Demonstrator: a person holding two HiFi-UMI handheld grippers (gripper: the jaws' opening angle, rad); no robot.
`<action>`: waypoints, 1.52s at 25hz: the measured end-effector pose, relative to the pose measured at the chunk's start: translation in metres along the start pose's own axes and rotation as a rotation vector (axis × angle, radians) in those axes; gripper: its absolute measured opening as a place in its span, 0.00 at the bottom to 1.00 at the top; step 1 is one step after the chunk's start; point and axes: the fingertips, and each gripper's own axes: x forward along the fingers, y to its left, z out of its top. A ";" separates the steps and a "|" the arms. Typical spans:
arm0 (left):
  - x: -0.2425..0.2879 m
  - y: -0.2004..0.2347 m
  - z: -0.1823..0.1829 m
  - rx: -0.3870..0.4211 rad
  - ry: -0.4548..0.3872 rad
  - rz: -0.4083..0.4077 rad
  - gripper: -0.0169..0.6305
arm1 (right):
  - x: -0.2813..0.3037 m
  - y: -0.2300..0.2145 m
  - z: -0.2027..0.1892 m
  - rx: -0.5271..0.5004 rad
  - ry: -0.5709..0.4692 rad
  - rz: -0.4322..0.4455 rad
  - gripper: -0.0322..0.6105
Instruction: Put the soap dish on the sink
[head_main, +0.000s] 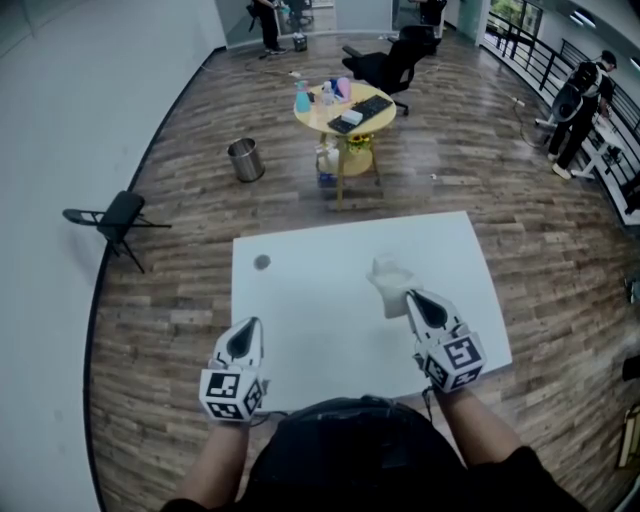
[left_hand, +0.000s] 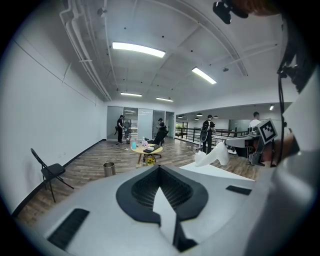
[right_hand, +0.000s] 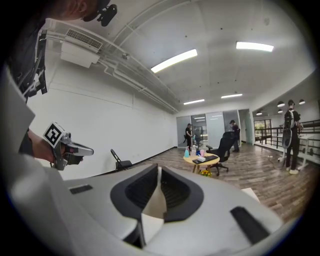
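A white soap dish (head_main: 386, 279) hangs tilted just above the white tabletop (head_main: 300, 330), right of its middle. My right gripper (head_main: 410, 296) is shut on the dish's near edge. In the right gripper view a pale sliver of the dish (right_hand: 155, 202) sits between the black pads. The left gripper view shows the dish (left_hand: 212, 155) sticking out leftward from the right gripper (left_hand: 235, 146). My left gripper (head_main: 250, 324) hovers over the table's front left with its jaws together and nothing in them. A small grey round spot (head_main: 262, 262) marks the tabletop at the far left.
Beyond the white table stands a round yellow table (head_main: 345, 112) with bottles and a keyboard. A metal bin (head_main: 245, 160) and a black folding chair (head_main: 115, 220) stand to the left. An office chair (head_main: 395, 58) and people (head_main: 585, 100) are farther off.
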 end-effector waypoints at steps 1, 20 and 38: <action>0.001 0.000 0.000 0.001 0.001 -0.002 0.01 | 0.000 -0.001 -0.002 0.003 0.006 -0.002 0.10; 0.009 0.000 0.001 -0.012 0.016 -0.009 0.01 | 0.001 -0.005 -0.014 0.018 0.035 -0.017 0.10; 0.014 -0.004 -0.009 -0.024 0.044 -0.011 0.01 | 0.003 -0.001 -0.034 0.033 0.080 -0.002 0.10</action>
